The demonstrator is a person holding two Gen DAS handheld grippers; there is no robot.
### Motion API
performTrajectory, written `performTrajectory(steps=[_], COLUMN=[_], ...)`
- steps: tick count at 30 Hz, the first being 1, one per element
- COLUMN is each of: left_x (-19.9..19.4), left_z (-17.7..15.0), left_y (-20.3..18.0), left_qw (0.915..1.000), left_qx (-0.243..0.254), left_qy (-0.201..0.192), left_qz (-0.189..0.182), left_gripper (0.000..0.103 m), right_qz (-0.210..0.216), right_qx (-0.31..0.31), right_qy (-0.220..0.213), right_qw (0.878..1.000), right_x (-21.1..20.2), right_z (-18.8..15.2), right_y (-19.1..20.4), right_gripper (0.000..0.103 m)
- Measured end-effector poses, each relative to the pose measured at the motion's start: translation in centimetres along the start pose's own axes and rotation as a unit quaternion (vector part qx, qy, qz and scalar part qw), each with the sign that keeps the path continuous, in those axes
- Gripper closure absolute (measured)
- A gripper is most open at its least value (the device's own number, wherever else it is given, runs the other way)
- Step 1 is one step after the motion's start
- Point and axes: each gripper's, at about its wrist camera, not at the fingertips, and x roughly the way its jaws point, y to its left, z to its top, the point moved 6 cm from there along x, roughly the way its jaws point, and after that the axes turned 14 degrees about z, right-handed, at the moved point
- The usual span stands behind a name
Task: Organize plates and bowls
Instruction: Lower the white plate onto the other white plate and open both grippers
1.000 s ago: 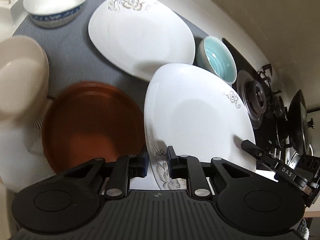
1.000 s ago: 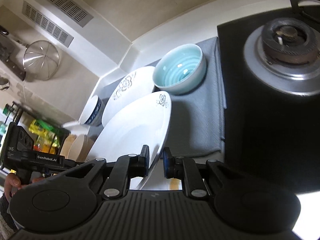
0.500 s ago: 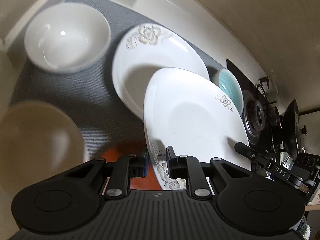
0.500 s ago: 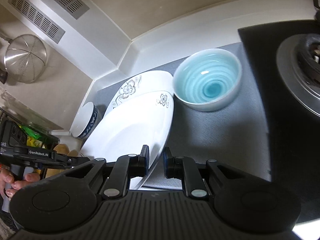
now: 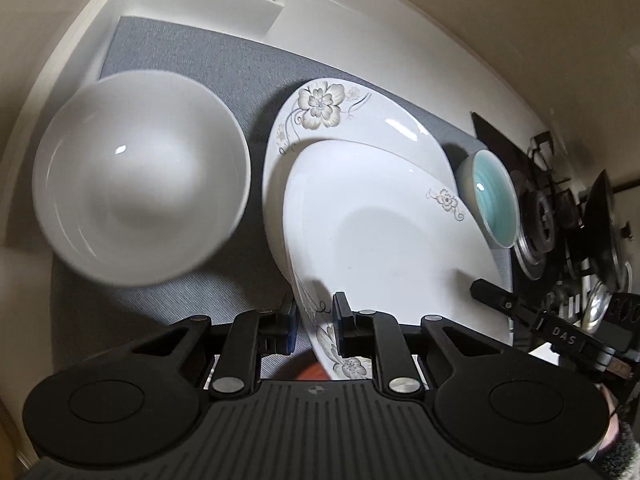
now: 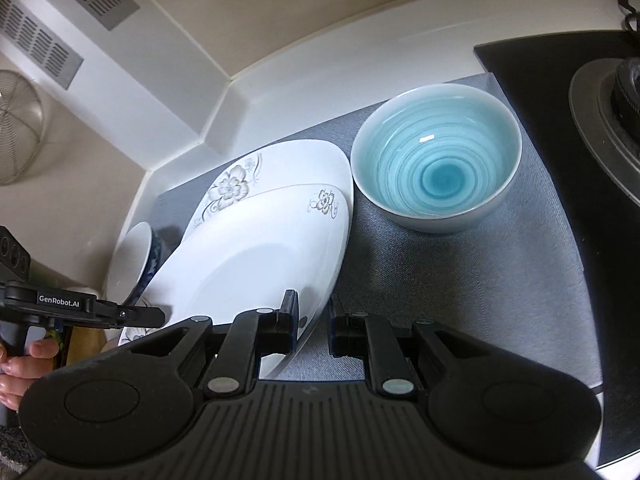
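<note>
I hold a white flowered plate [image 5: 384, 240] between both grippers, just over a second flowered plate [image 5: 360, 128] that lies on the grey mat [image 5: 192, 52]. My left gripper [image 5: 315, 322] is shut on its near rim. My right gripper [image 6: 313, 322] is shut on the opposite rim of the held plate [image 6: 248, 264], above the lower plate [image 6: 280, 164]. A white bowl [image 5: 140, 176] sits left of the plates, with a blue pattern outside in the right wrist view [image 6: 132, 260]. A light blue bowl [image 6: 436, 164] sits right of the plates.
A black gas stove [image 6: 580, 92] with a burner [image 5: 540, 216] lies right of the mat [image 6: 460, 272]. The white counter wall [image 6: 320, 56] runs along the back. A wire strainer [image 6: 20, 128] hangs at the left. An orange-brown dish edge [image 5: 310, 372] peeks below the left gripper.
Both grippers carried the held plate forward and down over the second flowered plate. The orange-brown dish and beige bowl have slid out of the left view; the white bowl now looms close.
</note>
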Motion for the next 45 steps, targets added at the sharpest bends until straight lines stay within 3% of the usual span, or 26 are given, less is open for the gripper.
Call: performTrajectory(steps=[10, 24, 31, 36, 39, 45], left_x=[0.6, 0.8, 0.6, -0.1, -0.4, -0.9], left_z=[1.2, 2.5, 2.5, 1.6, 1.3, 1.0], left_y=[-0.4, -1.8, -1.3, -1.1, -1.0, -1.3], left_qw=[0.9997, 0.9961, 0.9959, 0.9935, 0.9947, 0.9928], left_qx=[-0.002, 0.020, -0.017, -0.005, -0.004, 0.020], left_qy=[-0.011, -0.043, -0.053, -0.063, -0.071, -0.078], left_qz=[0.020, 0.074, 0.071, 0.095, 0.074, 0.088], left_gripper=[0.083, 0.080, 0.075, 0.068, 0.068, 0.068], right_qz=[-0.035, -0.057, -0.052, -0.035, -0.033, -0.033], right_qx=[-0.032, -0.027, -0.014, -0.013, -0.021, -0.032], right_qy=[-0.004, -0.063, -0.048, -0.041, -0.027, -0.019], right_qw=[0.999, 0.996, 0.997, 0.998, 0.999, 0.999], right_x=[1.4, 2.8, 3.9, 2.8, 2.4, 2.0], right_z=[1.1, 1.3, 1.5, 1.2, 0.7, -0.2], right_y=[0.2, -0.7, -1.0, -0.9, -0.4, 0.5], right_gripper=[0.086, 0.083, 0.076, 0.076, 0.076, 0.075])
